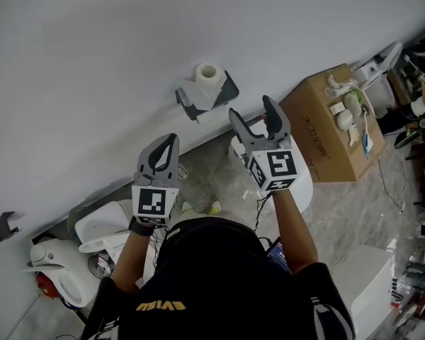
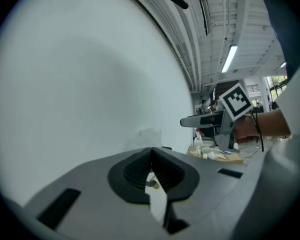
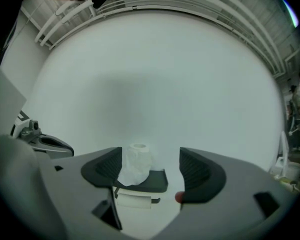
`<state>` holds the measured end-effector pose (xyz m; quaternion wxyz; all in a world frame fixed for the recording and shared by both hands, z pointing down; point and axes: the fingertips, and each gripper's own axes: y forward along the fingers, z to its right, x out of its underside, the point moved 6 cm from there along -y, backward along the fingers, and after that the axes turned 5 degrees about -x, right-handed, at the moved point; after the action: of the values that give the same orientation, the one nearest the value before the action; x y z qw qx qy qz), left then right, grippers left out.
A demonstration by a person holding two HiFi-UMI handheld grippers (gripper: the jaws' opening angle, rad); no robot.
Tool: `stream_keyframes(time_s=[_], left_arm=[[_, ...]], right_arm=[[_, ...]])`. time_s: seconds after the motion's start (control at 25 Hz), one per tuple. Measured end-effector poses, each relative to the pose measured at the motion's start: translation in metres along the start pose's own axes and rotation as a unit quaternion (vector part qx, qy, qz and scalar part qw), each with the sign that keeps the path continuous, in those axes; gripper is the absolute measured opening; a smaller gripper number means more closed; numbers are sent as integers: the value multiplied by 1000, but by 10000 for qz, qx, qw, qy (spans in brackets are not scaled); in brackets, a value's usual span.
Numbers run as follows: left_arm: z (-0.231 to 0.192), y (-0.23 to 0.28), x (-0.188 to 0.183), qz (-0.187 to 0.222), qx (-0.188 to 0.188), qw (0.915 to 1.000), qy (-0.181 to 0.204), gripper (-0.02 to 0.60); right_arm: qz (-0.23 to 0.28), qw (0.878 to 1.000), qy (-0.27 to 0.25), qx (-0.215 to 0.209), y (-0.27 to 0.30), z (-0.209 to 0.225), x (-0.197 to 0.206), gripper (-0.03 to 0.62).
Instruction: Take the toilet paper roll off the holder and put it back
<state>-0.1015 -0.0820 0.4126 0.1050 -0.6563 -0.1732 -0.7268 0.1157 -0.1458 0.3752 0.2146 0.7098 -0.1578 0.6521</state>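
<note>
A white toilet paper roll stands upright on top of the dark wall holder. In the right gripper view that roll sits on the holder's shelf, and a second roll hangs under it. My right gripper is open and empty, pointing at the holder from a short distance; the upright roll shows between its jaws without touching them. My left gripper is shut with nothing in it, lower left of the holder. In its own view the left gripper faces the bare wall, the roll faint ahead.
A cardboard box with small items on it stands on the floor to the right. White ceramic fixtures lie at the lower left, another white one below the right gripper. A dark hook is on the wall, far left.
</note>
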Motion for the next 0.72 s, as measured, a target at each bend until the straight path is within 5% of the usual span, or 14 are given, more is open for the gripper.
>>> stream_keyframes(time_s=[0.72], left_arm=[[10,18,-9,70,286,9995,135,11]], right_arm=[[3,9996,-15,286,-25,17,-7,307]])
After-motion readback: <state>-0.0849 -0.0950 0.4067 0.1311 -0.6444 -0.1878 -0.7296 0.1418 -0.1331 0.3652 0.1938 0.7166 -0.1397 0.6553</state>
